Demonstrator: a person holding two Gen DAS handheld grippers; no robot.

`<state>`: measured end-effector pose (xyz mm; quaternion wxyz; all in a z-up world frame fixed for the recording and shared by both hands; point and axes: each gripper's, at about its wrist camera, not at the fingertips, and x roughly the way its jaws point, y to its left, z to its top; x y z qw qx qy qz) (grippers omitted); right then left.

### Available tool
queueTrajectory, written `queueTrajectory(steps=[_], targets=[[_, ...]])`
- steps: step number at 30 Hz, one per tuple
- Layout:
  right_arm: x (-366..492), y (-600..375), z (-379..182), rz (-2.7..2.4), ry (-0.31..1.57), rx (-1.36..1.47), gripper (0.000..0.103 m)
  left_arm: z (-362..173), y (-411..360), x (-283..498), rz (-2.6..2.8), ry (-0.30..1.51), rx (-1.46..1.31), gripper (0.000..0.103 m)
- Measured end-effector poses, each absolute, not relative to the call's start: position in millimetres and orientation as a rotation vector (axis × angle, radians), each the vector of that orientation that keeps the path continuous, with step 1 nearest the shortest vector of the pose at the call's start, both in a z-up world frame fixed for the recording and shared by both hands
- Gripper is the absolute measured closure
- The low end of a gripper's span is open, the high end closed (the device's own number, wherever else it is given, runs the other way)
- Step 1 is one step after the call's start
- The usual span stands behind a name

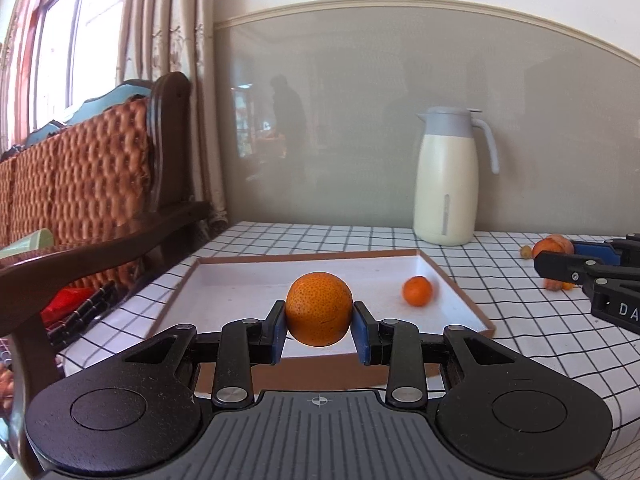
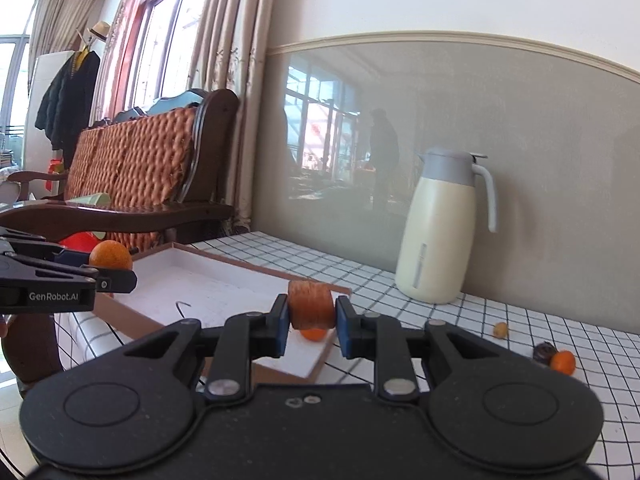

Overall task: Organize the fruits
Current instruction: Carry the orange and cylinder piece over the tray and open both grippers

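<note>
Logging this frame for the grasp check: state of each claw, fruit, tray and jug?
left claw: shut on large orange, held above tray
right claw: shut on wrinkled orange fruit, squeezed between its pads
small orange: lying loose in tray
tray: flat on the checked tablecloth
jug: upright, lid on
loose fruits: on the cloth, outside tray

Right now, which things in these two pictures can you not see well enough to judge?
- Right wrist view: the small orange in the tray is mostly hidden behind the squashed fruit that the right gripper clamps.
- Right wrist view: the dark fruit and yellowish bit are too small to identify.
- Left wrist view: the fruit pile is partly covered by the right gripper.
</note>
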<state>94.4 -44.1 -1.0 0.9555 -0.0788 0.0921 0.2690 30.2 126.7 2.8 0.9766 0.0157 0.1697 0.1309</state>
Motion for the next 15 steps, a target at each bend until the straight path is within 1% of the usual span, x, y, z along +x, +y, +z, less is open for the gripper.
queueTrajectory(steps=[8,15], targets=[[112.6,-17.9,13.6,0.568,0.177,-0.138,0.087,12.2,169.9,29.6,0.351,0.316,-0.007,0.069],[133.6,5.6,16.9,0.565,0.158,-0.149,0.087,16.3,192.5,43.3,0.396,0.298,-0.014,0.069]])
